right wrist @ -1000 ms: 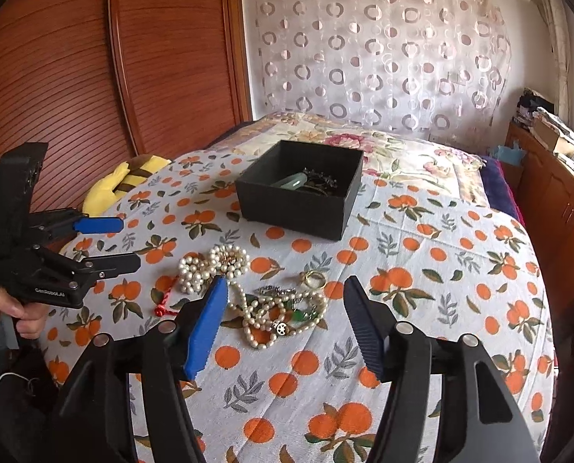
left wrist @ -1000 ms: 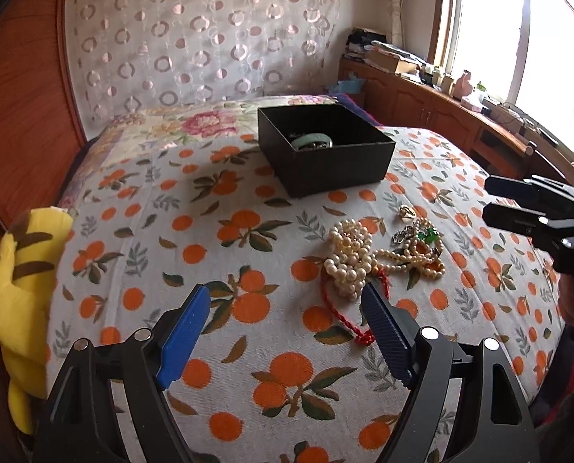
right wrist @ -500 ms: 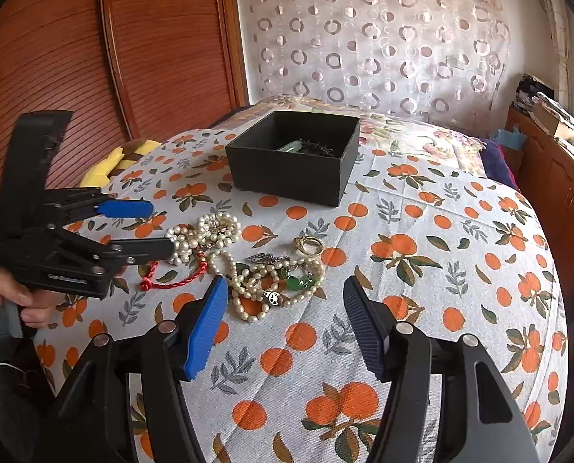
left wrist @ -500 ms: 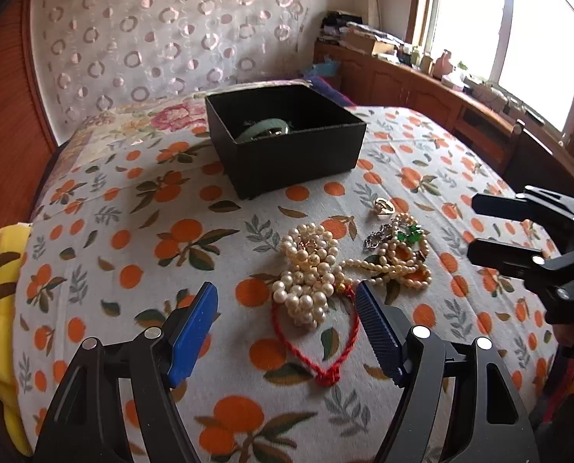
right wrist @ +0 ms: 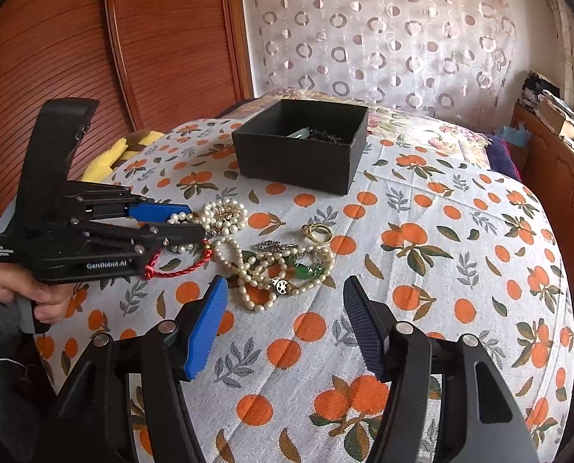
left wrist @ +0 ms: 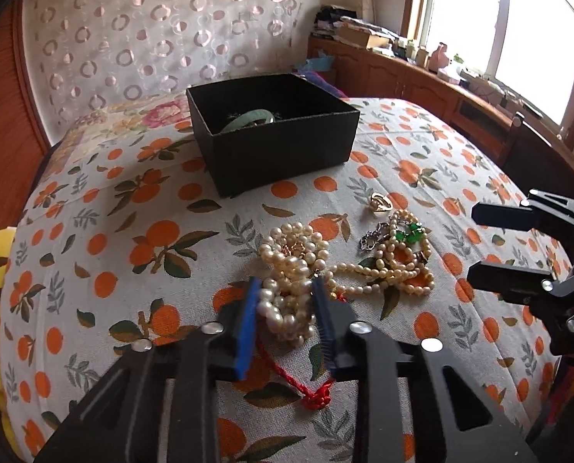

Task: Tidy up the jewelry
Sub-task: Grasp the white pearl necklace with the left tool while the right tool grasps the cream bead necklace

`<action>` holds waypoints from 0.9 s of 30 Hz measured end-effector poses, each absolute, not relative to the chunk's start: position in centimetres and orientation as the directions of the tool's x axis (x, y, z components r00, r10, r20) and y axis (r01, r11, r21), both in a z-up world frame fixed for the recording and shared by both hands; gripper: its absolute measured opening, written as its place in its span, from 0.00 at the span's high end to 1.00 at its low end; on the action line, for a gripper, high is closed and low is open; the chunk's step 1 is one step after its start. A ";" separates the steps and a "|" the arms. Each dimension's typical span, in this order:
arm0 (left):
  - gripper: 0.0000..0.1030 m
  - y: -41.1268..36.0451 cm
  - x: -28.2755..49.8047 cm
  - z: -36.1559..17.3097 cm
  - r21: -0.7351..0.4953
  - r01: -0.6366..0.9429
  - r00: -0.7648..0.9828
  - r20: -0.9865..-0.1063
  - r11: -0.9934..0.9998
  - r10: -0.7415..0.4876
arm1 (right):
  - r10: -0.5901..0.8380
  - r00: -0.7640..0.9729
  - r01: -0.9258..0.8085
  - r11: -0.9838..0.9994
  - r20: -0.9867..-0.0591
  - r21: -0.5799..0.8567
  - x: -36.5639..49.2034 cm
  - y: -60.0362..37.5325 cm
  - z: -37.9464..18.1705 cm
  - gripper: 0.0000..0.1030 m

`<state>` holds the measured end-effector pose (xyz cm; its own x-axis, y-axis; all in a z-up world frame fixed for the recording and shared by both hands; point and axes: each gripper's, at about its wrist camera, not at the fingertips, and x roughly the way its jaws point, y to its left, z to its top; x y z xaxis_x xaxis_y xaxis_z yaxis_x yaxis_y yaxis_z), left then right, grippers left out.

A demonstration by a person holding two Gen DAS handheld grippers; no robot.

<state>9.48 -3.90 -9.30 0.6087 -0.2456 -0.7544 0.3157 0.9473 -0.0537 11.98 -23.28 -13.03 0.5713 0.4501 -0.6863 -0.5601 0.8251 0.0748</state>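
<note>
Gripper (left wrist: pixel 285 301) downtilted, closing around pearls (left wrist: pixel 287 297)

- Left gripper (right wrist: pixel 184 223): black linkage frame, silver screws, one blue pad and one black ribbed one, white "GenRobot.AI" lettering on its side.
- Right gripper (right wrist: pixel 283 328): same black frame, round silver rivets, blue pad (right wrist: pixel 205 328) and dark ribbed pad.
- Hand (right wrist: pixel 24 289) below the lettering.

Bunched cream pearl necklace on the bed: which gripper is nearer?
Left. The left gripper is closing around the bunched cream pearl necklace, beads between its pads. The right gripper is open, empty, off to the side, nearer the tangled small-bead strand.
</note>
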 end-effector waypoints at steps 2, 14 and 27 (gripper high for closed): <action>0.80 -3.8 9.0 -9.1 -0.059 0.309 0.621 -0.744 0.949 -0.248 | 0.451 0.570 -0.562 0.824 -0.687 0.075 11.9 -23.2 -13.1 0.37; 0.94 -2.5 6.5 -5.6 -0.077 0.278 0.704 -0.662 0.957 -0.258 | 0.447 0.546 -0.578 0.813 -0.709 0.067 12.5 -22.5 -13.9 0.37; 0.94 -1.4 4.9 -1.7 -0.090 0.266 0.773 -0.575 0.960 -0.268 | 0.461 0.498 -0.638 0.768 -0.735 0.050 13.4 -20.1 -14.9 0.70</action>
